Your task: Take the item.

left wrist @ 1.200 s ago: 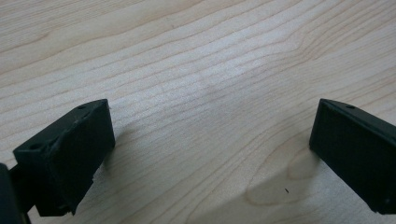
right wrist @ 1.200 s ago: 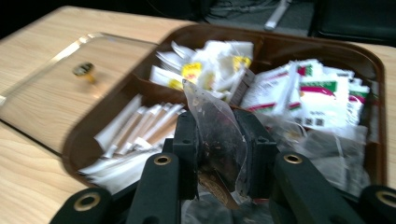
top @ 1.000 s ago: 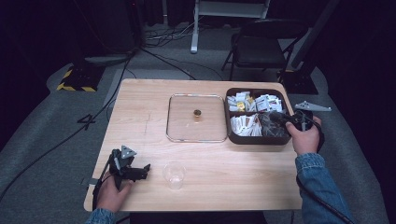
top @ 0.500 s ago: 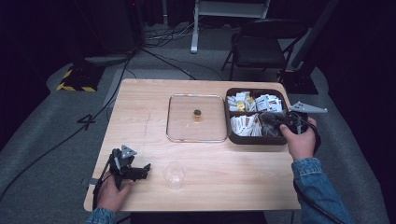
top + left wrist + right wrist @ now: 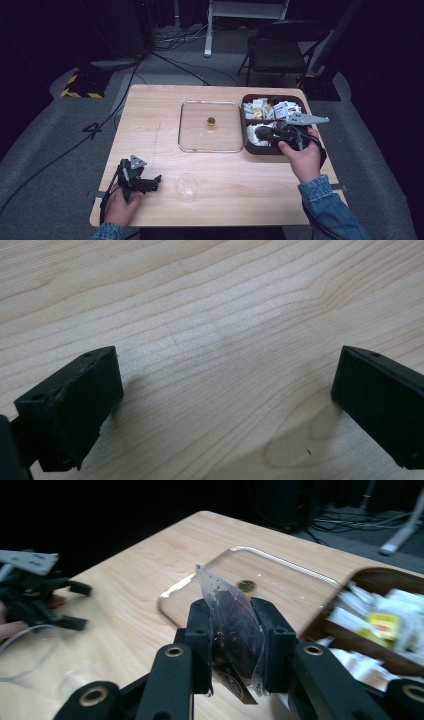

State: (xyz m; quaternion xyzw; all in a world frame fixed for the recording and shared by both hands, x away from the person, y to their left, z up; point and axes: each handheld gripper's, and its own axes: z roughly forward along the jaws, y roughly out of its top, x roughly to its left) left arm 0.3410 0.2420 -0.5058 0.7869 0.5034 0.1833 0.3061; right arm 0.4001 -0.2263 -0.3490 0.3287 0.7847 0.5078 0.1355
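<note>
Translucent pyramid tea bag (image 5: 232,617), dark leaves inside, apparently upright.

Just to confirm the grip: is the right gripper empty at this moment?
No, the right gripper is shut on a tea bag.

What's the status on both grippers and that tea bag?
Right gripper shut on tea bag, above the box. Left gripper open, idle on table. Cup ahead, path clear.

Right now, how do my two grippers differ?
The left gripper has its jaws wide open with nothing between them, low over the table near the cup. The right gripper is shut on a tea bag, by the box. Both have black jaws.
</note>
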